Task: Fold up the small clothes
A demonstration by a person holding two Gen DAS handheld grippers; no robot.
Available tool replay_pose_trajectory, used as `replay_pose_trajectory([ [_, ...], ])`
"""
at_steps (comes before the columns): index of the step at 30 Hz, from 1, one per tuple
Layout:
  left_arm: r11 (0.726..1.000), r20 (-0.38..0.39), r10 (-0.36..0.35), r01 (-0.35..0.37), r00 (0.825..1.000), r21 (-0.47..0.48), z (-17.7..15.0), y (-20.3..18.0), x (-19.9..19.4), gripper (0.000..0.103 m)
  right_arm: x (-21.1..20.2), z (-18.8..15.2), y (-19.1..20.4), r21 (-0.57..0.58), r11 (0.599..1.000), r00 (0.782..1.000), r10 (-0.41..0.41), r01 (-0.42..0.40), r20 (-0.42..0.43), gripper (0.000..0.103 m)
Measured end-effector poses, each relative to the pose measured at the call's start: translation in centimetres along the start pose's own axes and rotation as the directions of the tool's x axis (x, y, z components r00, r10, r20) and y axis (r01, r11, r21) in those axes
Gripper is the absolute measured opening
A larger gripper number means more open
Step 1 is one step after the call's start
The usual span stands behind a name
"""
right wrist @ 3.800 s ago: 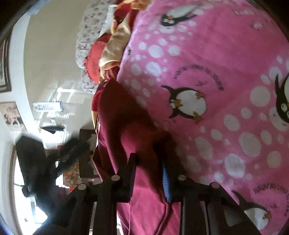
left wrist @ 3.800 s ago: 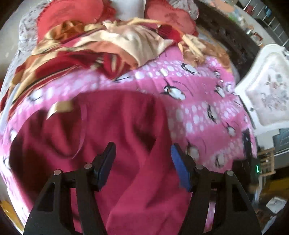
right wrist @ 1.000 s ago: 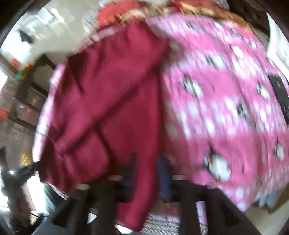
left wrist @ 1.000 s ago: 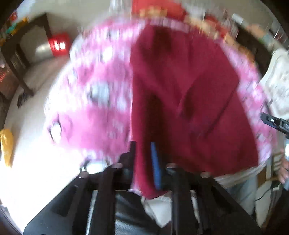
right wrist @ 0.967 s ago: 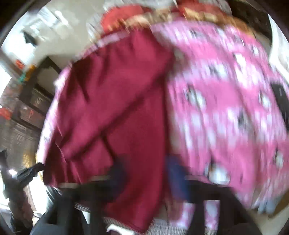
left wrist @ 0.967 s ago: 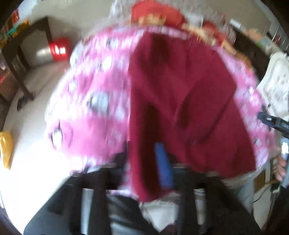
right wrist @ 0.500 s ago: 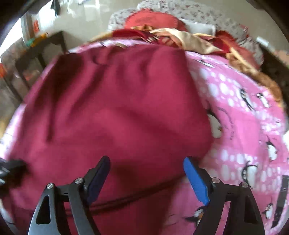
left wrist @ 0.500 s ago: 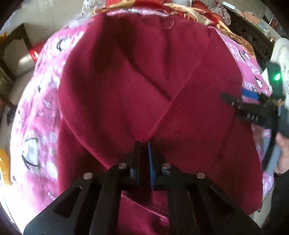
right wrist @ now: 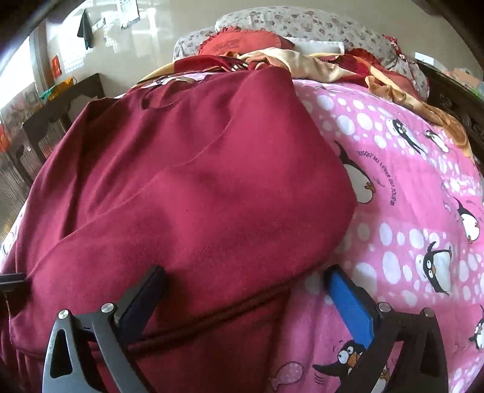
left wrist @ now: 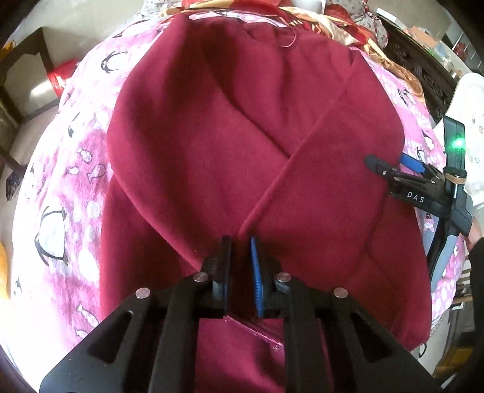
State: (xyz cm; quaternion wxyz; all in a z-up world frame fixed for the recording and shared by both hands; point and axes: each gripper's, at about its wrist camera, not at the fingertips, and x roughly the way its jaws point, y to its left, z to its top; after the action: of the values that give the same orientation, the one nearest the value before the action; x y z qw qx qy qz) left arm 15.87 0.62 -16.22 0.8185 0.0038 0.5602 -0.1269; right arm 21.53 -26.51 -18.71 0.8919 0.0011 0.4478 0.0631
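A dark red garment (left wrist: 242, 127) lies spread on the pink penguin blanket (left wrist: 75, 187), with both side flaps folded in and crossing at the middle. My left gripper (left wrist: 240, 260) is shut on the garment's fabric where the flaps cross near its lower edge. My right gripper (right wrist: 245, 284) is open, its jaws wide apart over the garment's (right wrist: 193, 181) right lower corner, holding nothing. The right gripper also shows in the left wrist view (left wrist: 390, 164) at the garment's right edge.
A heap of red and cream cloths (right wrist: 302, 63) and pillows (right wrist: 302, 27) lies at the bed's far end. A dark wooden table (right wrist: 60, 102) stands left of the bed. A white chair (left wrist: 472, 90) stands at the right.
The garment was carried, then laid flat on the blanket. The right gripper let go and opened wide. Since half a second ago both grippers have hardly moved.
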Motion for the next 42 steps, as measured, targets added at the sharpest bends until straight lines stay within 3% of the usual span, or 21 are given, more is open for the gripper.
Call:
replay_pose_trajectory([
  [8,1.000,0.006,0.012,-0.012,1.000,0.005,-0.1,-0.1,-0.8,0.012,-0.3,-0.3,0.0,0.002,1.000,1.000,0.001,-0.001,0.000,0.103],
  [14,0.999,0.049,-0.003,0.006,0.999,-0.051,-0.6,1.7,-2.4,0.012,-0.3,-0.3,0.0,0.001,1.000,1.000,0.001,-0.001,0.001,0.103],
  [23,0.989,0.089,-0.077,0.087,0.993,-0.118,0.7,4.4,-4.7,0.013,-0.2,-0.3,0.2,0.034,0.999,1.000,-0.029,0.029,0.008,0.103],
  [24,0.990,0.096,-0.069,0.080,0.993,-0.116,0.8,4.5,-5.1,0.027,-0.2,-0.3,0.4,0.041,0.998,0.999,-0.045,0.045,0.006,0.103],
  [25,0.991,0.100,-0.063,0.074,0.993,-0.111,0.8,4.6,-5.4,0.050,-0.1,-0.3,0.6,0.030,0.998,0.998,-0.055,0.054,0.007,0.103],
  [27,0.990,0.136,-0.058,0.074,0.989,-0.117,0.7,5.0,-6.1,0.067,-0.1,-0.3,0.3,0.040,0.998,0.999,-0.040,0.040,0.006,0.103],
  [29,0.989,0.162,-0.065,0.085,0.985,-0.122,0.6,5.3,-6.6,0.067,-0.2,-0.3,0.0,0.045,0.999,1.000,-0.027,0.027,0.001,0.103],
  [38,0.990,0.140,-0.058,0.075,0.988,-0.116,-0.2,6.7,-7.0,0.067,-0.2,-0.3,-0.1,0.031,0.999,1.000,-0.025,0.025,-0.001,0.103],
  [42,0.985,0.157,-0.046,0.071,0.987,-0.160,-0.1,6.7,-6.9,0.067,-0.1,-0.3,-0.2,0.030,0.999,1.000,-0.025,0.025,-0.001,0.103],
])
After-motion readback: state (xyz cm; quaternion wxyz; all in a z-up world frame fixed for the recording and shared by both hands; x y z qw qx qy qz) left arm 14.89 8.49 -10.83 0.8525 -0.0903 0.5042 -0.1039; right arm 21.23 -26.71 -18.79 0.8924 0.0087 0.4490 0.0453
